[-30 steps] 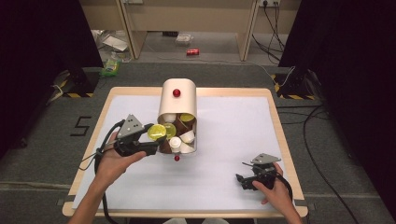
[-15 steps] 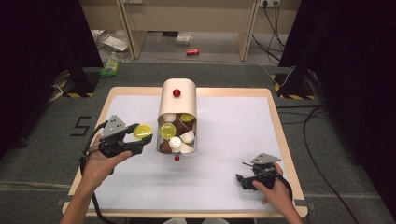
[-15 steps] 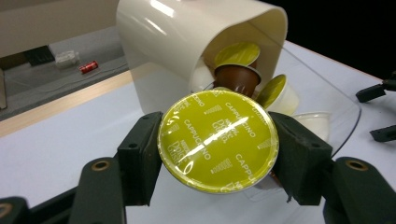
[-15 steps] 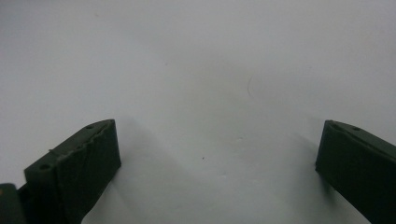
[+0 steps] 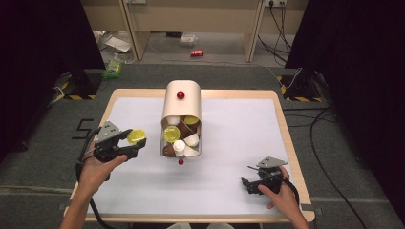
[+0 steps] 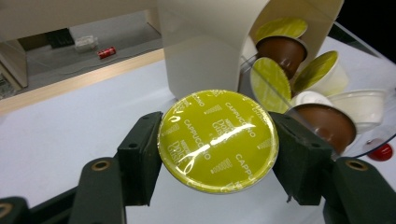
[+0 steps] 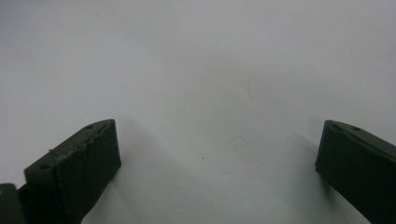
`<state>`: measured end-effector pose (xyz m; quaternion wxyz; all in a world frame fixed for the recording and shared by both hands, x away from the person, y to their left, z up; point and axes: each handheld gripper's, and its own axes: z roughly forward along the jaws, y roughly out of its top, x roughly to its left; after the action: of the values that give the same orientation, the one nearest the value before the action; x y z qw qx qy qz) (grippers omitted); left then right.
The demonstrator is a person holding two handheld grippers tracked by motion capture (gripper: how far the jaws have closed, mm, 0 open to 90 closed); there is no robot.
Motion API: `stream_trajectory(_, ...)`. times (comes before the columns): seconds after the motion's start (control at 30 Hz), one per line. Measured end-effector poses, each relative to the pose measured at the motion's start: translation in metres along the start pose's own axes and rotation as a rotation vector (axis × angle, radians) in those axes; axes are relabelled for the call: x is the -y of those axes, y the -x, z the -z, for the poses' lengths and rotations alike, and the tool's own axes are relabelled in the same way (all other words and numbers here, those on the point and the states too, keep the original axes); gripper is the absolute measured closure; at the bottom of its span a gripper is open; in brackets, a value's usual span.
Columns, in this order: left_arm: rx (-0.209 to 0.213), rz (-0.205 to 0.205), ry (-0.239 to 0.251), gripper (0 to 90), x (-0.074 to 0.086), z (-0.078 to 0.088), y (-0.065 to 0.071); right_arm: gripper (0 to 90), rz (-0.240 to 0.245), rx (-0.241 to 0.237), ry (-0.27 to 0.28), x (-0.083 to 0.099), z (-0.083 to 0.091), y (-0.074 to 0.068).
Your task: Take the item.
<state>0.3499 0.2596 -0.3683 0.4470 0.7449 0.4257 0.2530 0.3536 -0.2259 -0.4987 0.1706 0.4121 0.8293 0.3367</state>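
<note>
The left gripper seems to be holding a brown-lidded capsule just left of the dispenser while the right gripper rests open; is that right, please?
Not quite: the capsule in the left gripper has a yellow-green lid, as the left gripper view shows. It is left of the dispenser, and the right gripper rests open.

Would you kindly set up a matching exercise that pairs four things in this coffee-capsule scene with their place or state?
Things:
1. left gripper
2. right gripper
3. cream dispenser
4. red ball

Places or states:
A. lying on the white table, its open end full of capsules
B. jaws wide apart over bare table
C. on the table just in front of the dispenser's open end
D. clamped on a yellow-lidded capsule

Pairs: 1-D, 2-B, 3-A, 4-C
</note>
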Motion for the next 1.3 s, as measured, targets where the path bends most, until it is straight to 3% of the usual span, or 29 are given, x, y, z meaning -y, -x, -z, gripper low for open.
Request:
stream_trajectory(0.17,-0.029,-0.001,-0.025,38.1,0.012,-0.003,-0.004,0.3,-0.002,-0.001,-0.001,0.0,0.0,0.0)
stream_trajectory(0.4,-0.04,0.049,-0.048,38.1,0.033,-0.01,-0.015,0.3,0.0,0.0,0.0,0.0,0.0,0.0)
stream_trajectory(0.83,-0.07,0.128,-0.134,38.1,0.084,-0.027,-0.032,0.3,0.0,0.001,0.0,0.0,0.0,0.0)
stream_trajectory(1.0,-0.073,0.145,-0.145,38.1,0.094,-0.031,-0.035,0.3,0.0,0.001,0.0,0.0,0.0,0.0)
stream_trajectory(1.3,-0.081,0.139,-0.16,38.1,0.099,-0.038,-0.034,0.3,0.0,0.001,0.0,0.0,0.0,0.0)
